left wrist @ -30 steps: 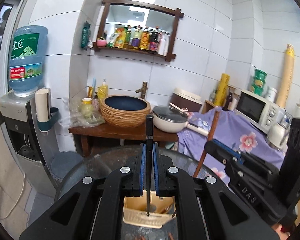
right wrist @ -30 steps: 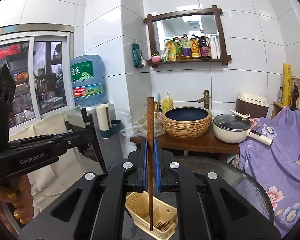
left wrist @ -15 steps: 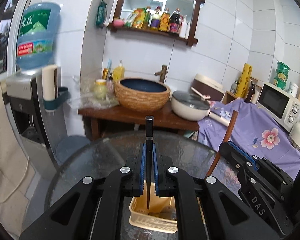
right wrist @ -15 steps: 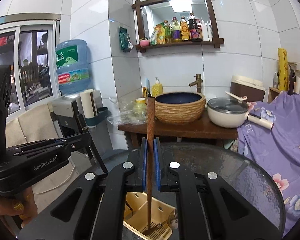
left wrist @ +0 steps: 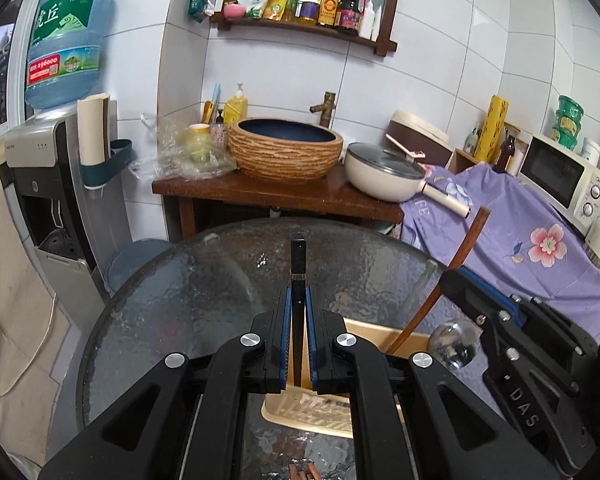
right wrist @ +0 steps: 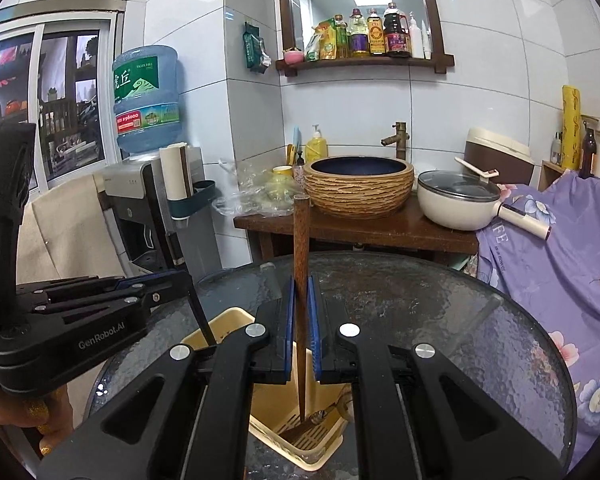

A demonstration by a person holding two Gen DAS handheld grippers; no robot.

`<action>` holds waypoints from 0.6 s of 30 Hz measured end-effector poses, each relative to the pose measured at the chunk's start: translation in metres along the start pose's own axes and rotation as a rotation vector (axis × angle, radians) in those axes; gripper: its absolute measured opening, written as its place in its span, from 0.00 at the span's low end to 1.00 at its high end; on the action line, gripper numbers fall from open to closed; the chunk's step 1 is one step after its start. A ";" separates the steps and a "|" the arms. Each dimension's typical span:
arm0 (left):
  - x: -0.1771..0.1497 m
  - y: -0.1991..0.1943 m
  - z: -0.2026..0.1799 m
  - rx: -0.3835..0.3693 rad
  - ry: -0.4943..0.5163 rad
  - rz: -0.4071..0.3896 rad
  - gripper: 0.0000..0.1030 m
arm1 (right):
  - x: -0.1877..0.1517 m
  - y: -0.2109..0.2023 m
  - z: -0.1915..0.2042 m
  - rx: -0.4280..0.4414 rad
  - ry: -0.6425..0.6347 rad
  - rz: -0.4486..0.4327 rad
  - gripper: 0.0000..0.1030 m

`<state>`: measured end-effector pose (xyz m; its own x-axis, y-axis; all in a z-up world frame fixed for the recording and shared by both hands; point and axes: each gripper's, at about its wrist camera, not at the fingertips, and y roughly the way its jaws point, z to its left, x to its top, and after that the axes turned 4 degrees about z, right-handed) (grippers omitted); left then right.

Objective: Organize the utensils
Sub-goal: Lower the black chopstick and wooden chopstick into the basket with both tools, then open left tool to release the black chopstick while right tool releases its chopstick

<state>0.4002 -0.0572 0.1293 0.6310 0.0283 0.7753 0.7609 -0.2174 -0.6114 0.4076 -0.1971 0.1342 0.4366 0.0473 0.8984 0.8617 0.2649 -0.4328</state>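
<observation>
- Left hand-held gripper [left wrist: 299, 320] clamped on black chopstick [left wrist: 298, 264]; long axis near upright, thick end up, tip down into the beige basket [left wrist: 364, 330].
- Right hand-held gripper [right wrist: 300, 316] clamped on brown wooden chopstick [right wrist: 301, 236]; also near upright, blunt end up, tip down inside the basket, at or just above its slotted floor (can't tell if touching).
- Basket sits on round glass desk [right wrist: 440, 300]; holds a few other utensils at the bottom (too hidden to name).
- Both chopsticks w/ lower ends in the same basket, apart.
</observation>
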 end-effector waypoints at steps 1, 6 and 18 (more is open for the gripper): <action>-0.001 0.001 0.000 0.000 0.000 0.004 0.07 | 0.000 0.000 0.001 0.004 -0.004 0.001 0.07; -0.005 0.006 0.000 0.001 0.003 0.011 0.07 | -0.001 -0.001 0.003 0.009 -0.008 0.000 0.07; -0.004 -0.004 0.007 -0.027 -0.020 -0.019 0.35 | -0.002 -0.008 -0.003 -0.013 -0.005 -0.015 0.52</action>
<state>0.3955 -0.0499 0.1280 0.6192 0.0521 0.7835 0.7688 -0.2432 -0.5915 0.4009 -0.2023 0.1352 0.4225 0.0487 0.9051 0.8713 0.2534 -0.4204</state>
